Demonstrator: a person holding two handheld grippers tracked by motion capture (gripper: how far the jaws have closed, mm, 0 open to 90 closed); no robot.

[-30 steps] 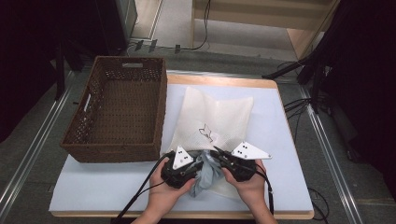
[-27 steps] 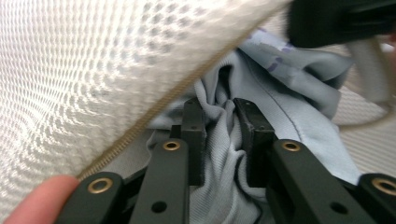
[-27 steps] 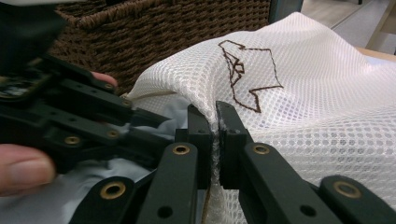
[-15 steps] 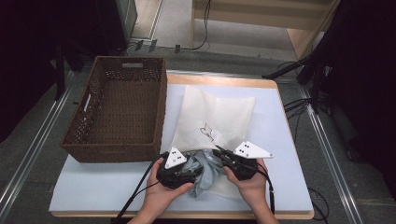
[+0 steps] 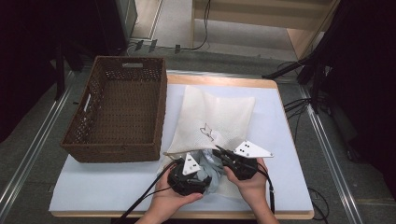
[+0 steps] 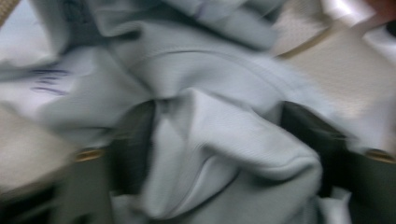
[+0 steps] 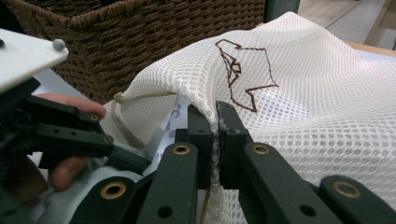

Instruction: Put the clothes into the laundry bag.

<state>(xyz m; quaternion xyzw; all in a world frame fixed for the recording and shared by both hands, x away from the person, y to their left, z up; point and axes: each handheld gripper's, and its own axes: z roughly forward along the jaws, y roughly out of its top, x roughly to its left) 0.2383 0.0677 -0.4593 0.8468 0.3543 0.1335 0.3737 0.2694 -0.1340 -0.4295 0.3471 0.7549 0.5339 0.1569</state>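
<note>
Right gripper [image 7: 215, 140] is clamping mesh bag [image 5: 219, 116] edge at table [image 5: 289, 154] 6 o'clock — left gripper [image 5: 198, 175], jaws apart after just closing slightly, is pushing grey garment [image 6: 219, 154] between them into bag mouth

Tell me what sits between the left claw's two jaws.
A bunched fold of the grey garment sits between the jaws of the left claw, as the left gripper view shows; the blur hides whether they press on it.
</note>
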